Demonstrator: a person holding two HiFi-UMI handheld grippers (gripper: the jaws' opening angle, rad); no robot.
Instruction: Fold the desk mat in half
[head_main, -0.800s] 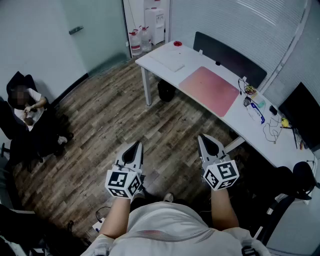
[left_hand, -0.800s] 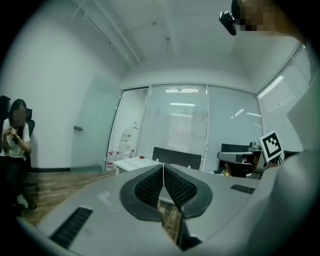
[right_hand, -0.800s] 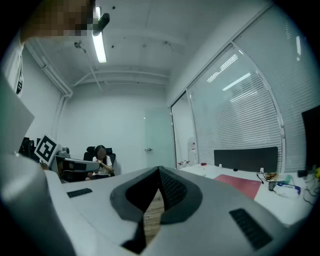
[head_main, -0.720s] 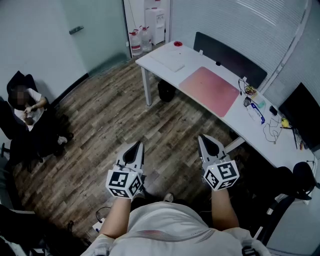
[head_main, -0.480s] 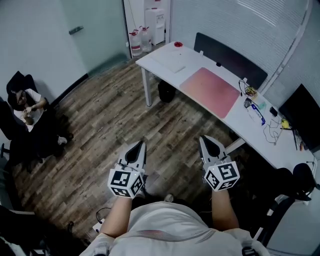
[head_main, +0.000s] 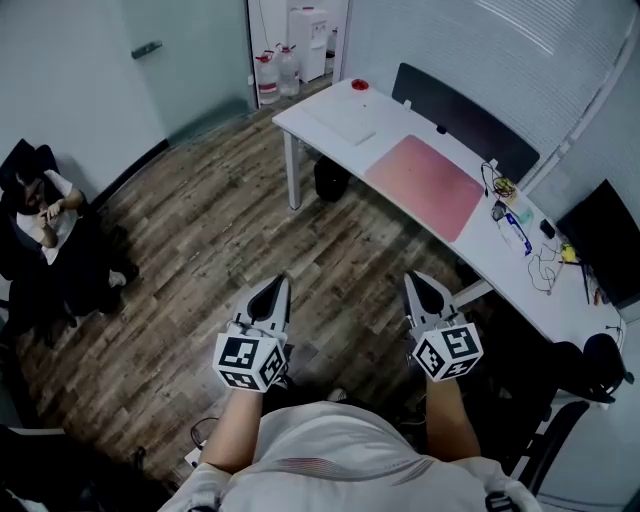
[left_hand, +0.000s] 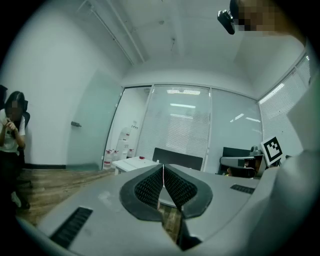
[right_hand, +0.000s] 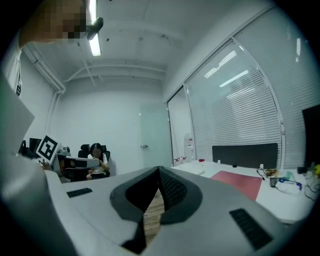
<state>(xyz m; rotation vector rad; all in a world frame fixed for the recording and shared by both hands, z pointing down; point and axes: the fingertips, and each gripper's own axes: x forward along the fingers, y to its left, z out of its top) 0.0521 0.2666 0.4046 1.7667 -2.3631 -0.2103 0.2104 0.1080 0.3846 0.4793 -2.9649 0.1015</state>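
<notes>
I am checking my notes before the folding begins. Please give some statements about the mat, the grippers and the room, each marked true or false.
1. The pink desk mat lies flat and unfolded on the white desk. True.
2. The left gripper holds a corner of the mat. False: its jaws are together and empty, above the wooden floor.
3. The right gripper is shut with nothing in it. True.
4. A person sits at the desk beside the mat. False: the seated person is across the room, by the wall.
</notes>
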